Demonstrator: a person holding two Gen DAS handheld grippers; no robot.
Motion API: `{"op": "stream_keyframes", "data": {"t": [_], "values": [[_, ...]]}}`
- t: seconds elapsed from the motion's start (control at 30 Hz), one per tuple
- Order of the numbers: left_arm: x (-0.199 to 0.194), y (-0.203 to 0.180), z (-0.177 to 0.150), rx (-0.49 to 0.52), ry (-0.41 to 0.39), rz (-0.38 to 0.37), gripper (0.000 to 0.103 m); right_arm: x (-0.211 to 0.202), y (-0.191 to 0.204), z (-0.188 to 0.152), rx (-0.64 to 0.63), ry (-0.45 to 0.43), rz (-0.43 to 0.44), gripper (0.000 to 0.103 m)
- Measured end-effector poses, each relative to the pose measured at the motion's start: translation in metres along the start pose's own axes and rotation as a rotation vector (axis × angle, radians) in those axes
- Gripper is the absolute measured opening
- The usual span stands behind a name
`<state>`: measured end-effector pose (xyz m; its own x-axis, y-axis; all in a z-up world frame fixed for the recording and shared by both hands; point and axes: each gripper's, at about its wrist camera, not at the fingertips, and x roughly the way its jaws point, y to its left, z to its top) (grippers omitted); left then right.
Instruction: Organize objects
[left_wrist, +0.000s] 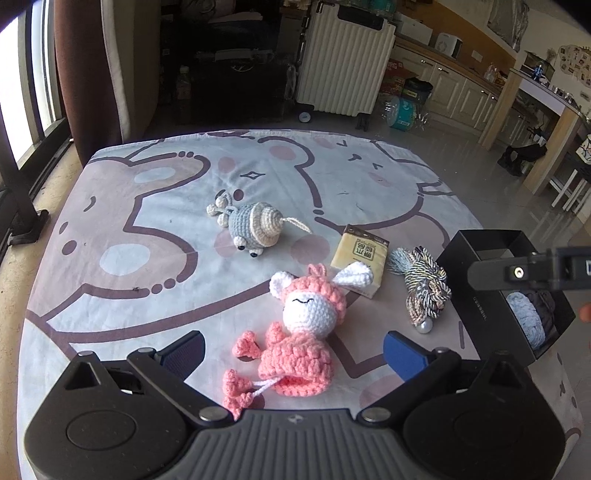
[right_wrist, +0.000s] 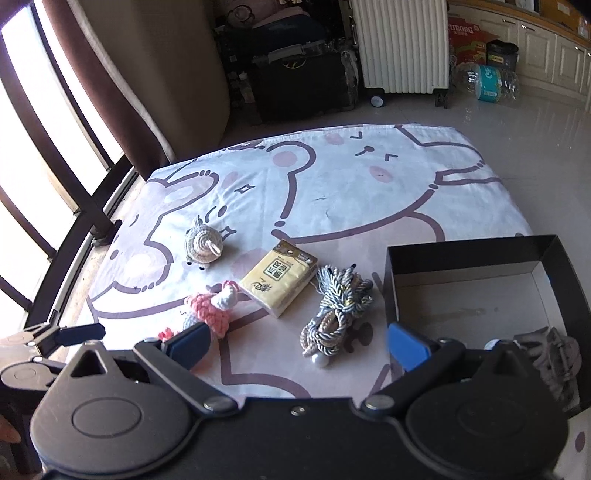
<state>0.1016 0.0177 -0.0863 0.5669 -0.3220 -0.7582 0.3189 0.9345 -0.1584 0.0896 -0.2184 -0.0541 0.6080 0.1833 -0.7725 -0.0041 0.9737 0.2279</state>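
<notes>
Left gripper (left_wrist: 293, 354) stands wide open, empty, directly over the pink crochet doll (left_wrist: 295, 339), which lies on the tablecloth (left_wrist: 147, 206) between the jaws, long axis running away from the camera. Right gripper (right_wrist: 299, 347) likewise open, empty, farther from the doll. Beyond: tissue pack (left_wrist: 360, 264), cord bundle (left_wrist: 424, 288), black box (right_wrist: 480, 280) to the right.
</notes>
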Motion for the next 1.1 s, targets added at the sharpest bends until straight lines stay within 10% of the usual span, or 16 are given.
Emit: {"op": "stream_keyframes", "data": {"t": [0.17, 0.5, 1.1], "values": [[0.008, -0.002, -0.002, 0.002, 0.014, -0.04, 0.074, 0.009, -0.01, 0.006, 0.146, 0.018, 0.031, 0.074], [0.026, -0.008, 0.0, 0.045, 0.048, -0.016, 0.057, 0.043, -0.026, -0.002, 0.382, 0.086, -0.001, 0.048], [0.048, -0.002, -0.004, 0.016, 0.1, 0.004, 0.047, 0.08, -0.004, -0.006, 0.099, 0.063, -0.144, 0.03]]}}
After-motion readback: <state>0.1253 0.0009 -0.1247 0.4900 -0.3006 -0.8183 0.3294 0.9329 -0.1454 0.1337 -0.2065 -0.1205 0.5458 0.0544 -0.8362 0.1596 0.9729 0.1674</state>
